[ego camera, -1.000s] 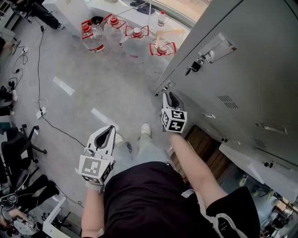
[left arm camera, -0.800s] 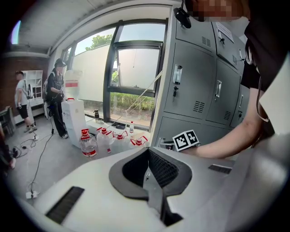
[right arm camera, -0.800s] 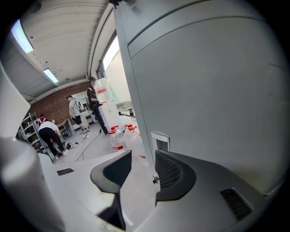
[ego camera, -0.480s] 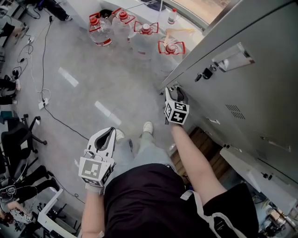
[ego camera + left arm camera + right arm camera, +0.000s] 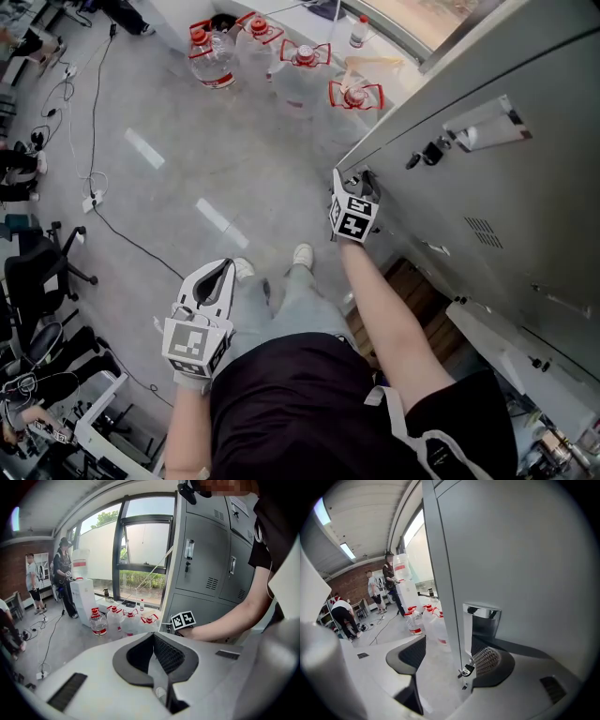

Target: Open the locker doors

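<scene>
Right gripper (image 5: pixel 351 178) at the left edge of a bottom-row locker door (image 5: pixel 525 564), lower and closer in on the locker's corner than a second ago. Shown with jaws just opened to a wide spread, straddling the door's edge and a small hanging key (image 5: pixel 468 670), below the chrome handle recess (image 5: pixel 483 620), with neither pad pressing on anything. Previously much narrower at the jaws and just short of the key. Left gripper (image 5: pixel 221 270) low beside the person's left leg, placed much as before, with jaws pressed together on nothing. Door flush with its frame. Water bottles (image 5: pixel 211 56) on the floor beyond.
</scene>
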